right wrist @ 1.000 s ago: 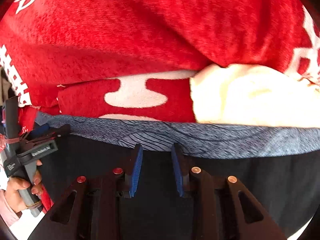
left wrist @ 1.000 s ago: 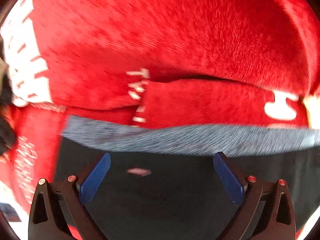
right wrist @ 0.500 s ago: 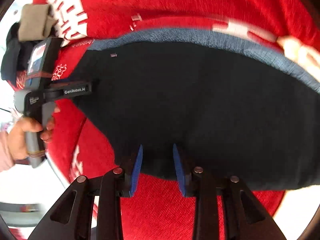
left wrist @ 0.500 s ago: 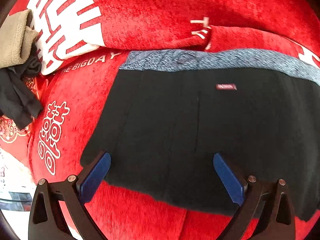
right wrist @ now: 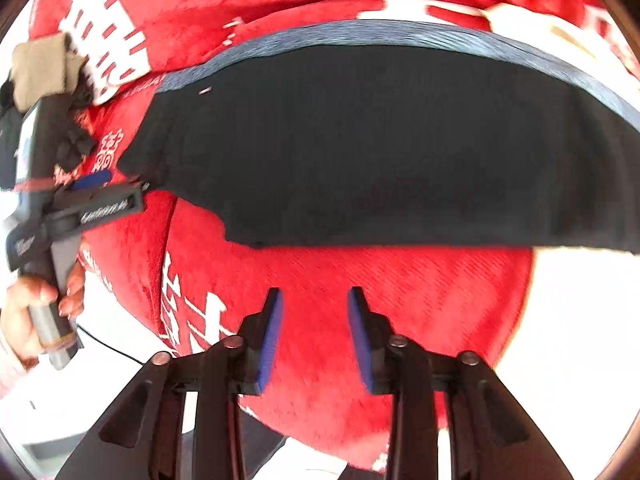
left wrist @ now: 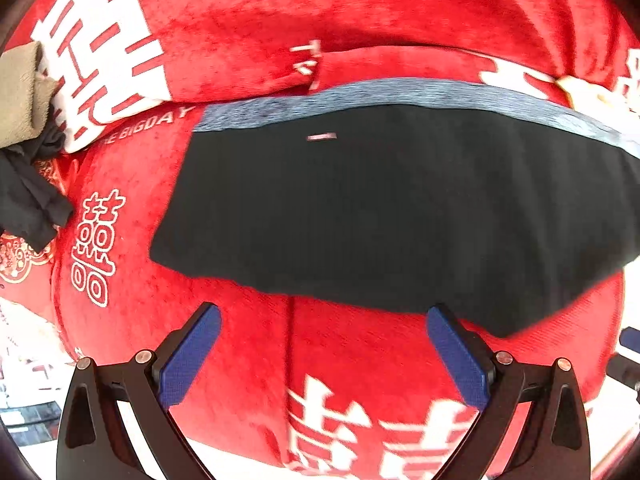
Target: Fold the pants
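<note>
Left gripper (left wrist: 324, 344) jaws wide, nothing between them, over the red blanket (left wrist: 248, 360) just near of the black pants (left wrist: 380, 208). Pants lie folded flat on the blanket, grey waistband (left wrist: 400, 94) far side. Right gripper (right wrist: 315, 336) jaws opening, empty, also near of the pants' edge.

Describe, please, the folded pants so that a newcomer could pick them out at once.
A red blanket with white lettering covers the surface. In its middle lie the folded pants, a flat black slab. Unlike the crumpled dark cloth at the left edge, they have a blue-grey waistband along the far side.
</note>
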`<state>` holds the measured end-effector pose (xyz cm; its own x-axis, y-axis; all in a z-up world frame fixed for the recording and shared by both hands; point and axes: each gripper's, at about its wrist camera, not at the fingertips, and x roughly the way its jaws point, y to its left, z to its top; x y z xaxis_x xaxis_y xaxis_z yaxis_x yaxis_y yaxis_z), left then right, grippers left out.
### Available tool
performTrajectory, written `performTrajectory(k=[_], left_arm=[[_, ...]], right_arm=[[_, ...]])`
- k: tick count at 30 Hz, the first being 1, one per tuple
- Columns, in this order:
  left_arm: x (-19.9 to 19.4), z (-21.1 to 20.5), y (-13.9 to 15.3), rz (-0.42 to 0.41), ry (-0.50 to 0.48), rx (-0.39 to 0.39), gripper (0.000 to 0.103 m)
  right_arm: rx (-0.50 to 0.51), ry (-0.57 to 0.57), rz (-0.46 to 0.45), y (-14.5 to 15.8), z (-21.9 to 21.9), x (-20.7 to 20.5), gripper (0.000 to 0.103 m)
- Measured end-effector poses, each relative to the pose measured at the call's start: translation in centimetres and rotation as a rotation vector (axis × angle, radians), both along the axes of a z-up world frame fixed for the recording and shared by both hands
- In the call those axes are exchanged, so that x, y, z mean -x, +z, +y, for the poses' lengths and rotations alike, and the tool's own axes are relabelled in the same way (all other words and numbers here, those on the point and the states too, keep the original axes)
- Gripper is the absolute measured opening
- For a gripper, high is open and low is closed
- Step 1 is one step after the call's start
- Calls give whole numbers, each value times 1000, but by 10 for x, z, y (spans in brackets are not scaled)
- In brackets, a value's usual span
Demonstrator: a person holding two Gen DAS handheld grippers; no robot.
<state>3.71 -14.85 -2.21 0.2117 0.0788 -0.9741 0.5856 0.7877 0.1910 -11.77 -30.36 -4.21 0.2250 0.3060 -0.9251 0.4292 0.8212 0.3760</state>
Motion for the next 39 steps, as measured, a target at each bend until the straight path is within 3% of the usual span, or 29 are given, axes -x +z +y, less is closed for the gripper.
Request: performTrajectory(k=[6,9,21,33,39], left_arm=[[23,-25,34,36,-41,26,103],[35,-37,52,50,-66,45,103],[85,-80,122,101,-220,123,103],[94,-116,165,132,-281,201,103],[100,-128,176,123,-311,207,103]], right_arm=[[15,-120,13,29,-26,35,54],[36,-158,24,43,-34,51,62],[52,-318,41,96,-59,114,67],[114,-464,-53,154,-90,131,69],[107,-486,-80,163,-93,130,69]])
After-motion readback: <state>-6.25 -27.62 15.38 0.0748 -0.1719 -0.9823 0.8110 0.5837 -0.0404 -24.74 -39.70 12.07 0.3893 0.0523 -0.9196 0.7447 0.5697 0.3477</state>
